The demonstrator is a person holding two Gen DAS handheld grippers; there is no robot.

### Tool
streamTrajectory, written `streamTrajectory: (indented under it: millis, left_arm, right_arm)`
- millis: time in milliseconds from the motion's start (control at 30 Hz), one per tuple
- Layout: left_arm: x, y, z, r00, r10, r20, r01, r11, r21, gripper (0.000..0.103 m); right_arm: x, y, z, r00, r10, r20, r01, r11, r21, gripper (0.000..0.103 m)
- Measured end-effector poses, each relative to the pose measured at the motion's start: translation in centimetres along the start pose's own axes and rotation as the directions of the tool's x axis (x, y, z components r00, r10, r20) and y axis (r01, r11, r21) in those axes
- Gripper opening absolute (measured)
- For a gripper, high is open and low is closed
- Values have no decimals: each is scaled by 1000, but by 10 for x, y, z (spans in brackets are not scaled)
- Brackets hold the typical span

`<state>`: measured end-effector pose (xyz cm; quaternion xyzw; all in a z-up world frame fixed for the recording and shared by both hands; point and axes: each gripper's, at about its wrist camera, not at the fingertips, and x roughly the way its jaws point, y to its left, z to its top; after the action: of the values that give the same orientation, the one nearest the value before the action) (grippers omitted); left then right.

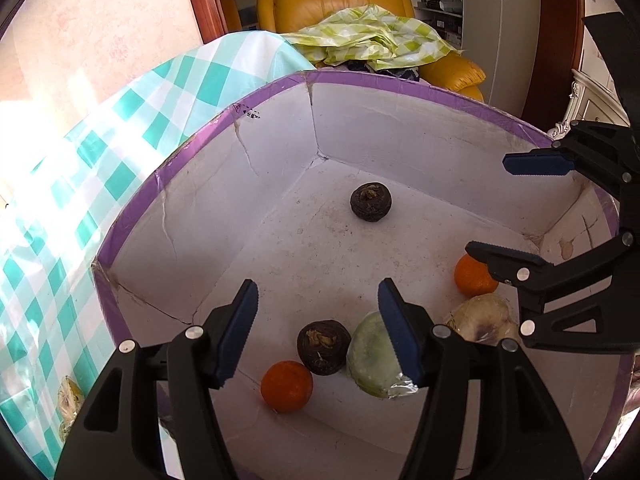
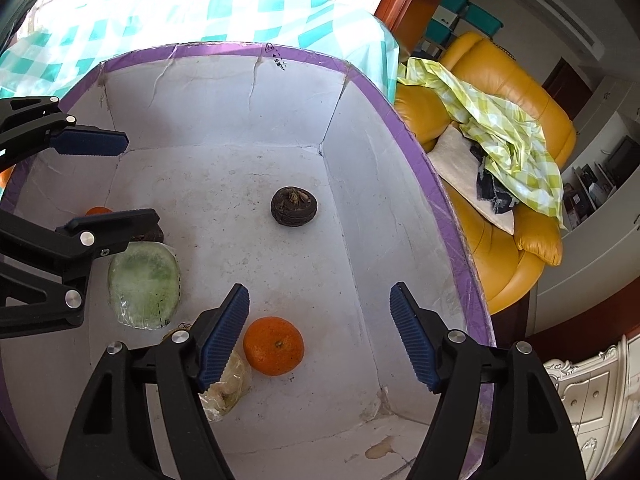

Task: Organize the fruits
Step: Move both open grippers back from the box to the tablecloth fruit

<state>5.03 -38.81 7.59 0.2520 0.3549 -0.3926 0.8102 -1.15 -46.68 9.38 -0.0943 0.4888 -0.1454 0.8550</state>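
**Both claws open above the fruit box**

Contents. A white-lined box with a purple rim (image 1: 400,82) holds six items. Two oranges: one orange (image 1: 286,386) lies just below and between the fingers of the left claw (image 1: 318,332); the second orange (image 2: 273,345) lies between the fingers of the right claw (image 2: 320,332), nearer its left finger. Two dark, round, rough-skinned fruits with a dry, pale crown: one dark fruit (image 1: 323,347) lies between the left claw's fingers, touching the first orange and a wrapped green fruit (image 1: 374,360); the far dark fruit (image 1: 371,201) sits alone ahead of both claws, near the far corner of the box. The green fruit is pale, flattened and sealed in clear film; the left claw's right finger partly covers it. A wrapped pale yellowish fruit (image 2: 230,380) lies under the right claw's left finger, just beside the second orange.

Claw pose. Both claws point steeply down into the box, side by side. The left claw is open: its blue ribbed pads touch nothing. The right claw is open as well, its pads clear of the orange below them. Neither claw holds anything.

Surroundings. The box rests on a surface covered by a teal checked cloth (image 1: 132,120).
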Motion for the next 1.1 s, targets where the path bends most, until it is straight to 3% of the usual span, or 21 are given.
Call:
streamTrajectory:
  millis: [200,367,467,700,933,1100]
  left_arm:
    - [-13,1,-7,993,-11,114,14,1000,-22,67]
    - [-20,3,-12,982,-20,188,30,998,-50,70]
    - [-18,4,-17,977,-16,210,30,998,-62,77]
    - [-43,17,-27,947,-26,321,61,993,-97,77]
    - [-73,46,-46,924,8,382,58,985,-161,79]
    - [-94,85,-73,912,77,404,35,964,-263,81]
  right_arm:
    - [-3,-4,-3,999,-29,30,28,999,38,71]
    - [-12,-12,-4,994,-67,89,58,993,103,83]
    - [-20,-12,-6,983,-129,131,110,984,142,86]
    - [-34,-18,-7,947,-259,191,213,949,232,90]
    - [-42,-25,-11,942,-272,198,195,921,337,90]
    - [-53,-10,-7,942,-254,220,172,927,334,92]
